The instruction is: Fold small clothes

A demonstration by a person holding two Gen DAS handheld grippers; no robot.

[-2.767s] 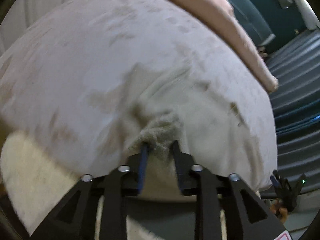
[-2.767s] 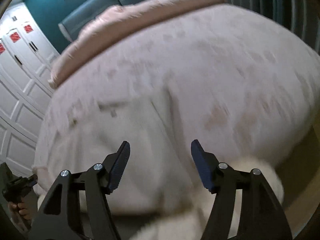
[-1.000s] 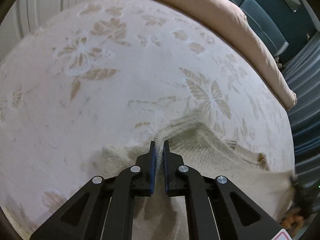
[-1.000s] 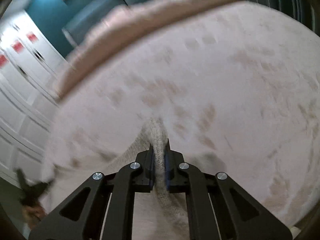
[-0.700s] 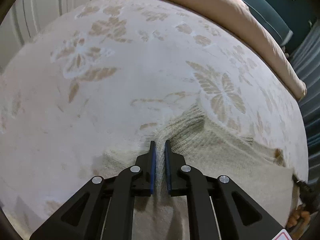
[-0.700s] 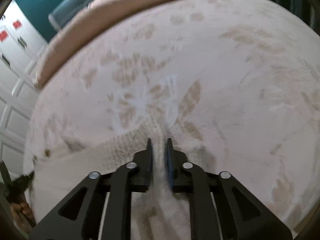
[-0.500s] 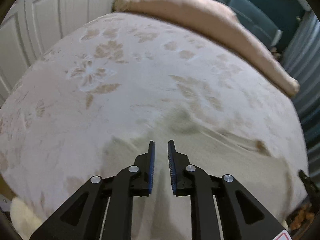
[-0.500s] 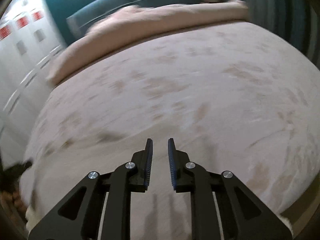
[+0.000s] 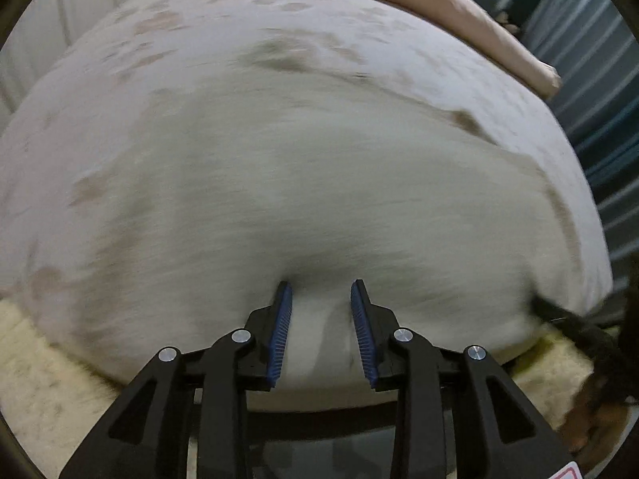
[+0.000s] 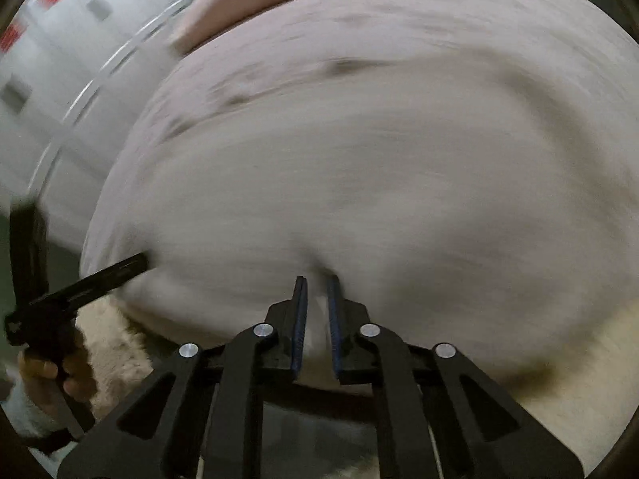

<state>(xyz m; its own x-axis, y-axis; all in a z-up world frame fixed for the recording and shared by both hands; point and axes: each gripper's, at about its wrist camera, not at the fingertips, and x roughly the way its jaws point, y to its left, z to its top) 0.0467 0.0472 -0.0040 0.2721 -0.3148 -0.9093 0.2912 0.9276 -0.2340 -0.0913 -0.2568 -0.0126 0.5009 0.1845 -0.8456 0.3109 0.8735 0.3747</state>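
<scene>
With the left gripper [image 9: 321,293] just opened and empty and the right gripper [image 10: 317,289] nearly closed on nothing, I'd grab the sweater's [image 9: 319,199] near edge low and even.

Knit garment [image 9: 319,199] spread on bed [image 9: 199,40], rolled blanket [image 9: 459,4] behind, rug [image 9: 44,363] before bed

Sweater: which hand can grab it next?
Left, probably. The left gripper hangs over the sweater, and its jaws have just been opening, empty. The right gripper jaws have just been closing, nearly shut, empty.
</scene>
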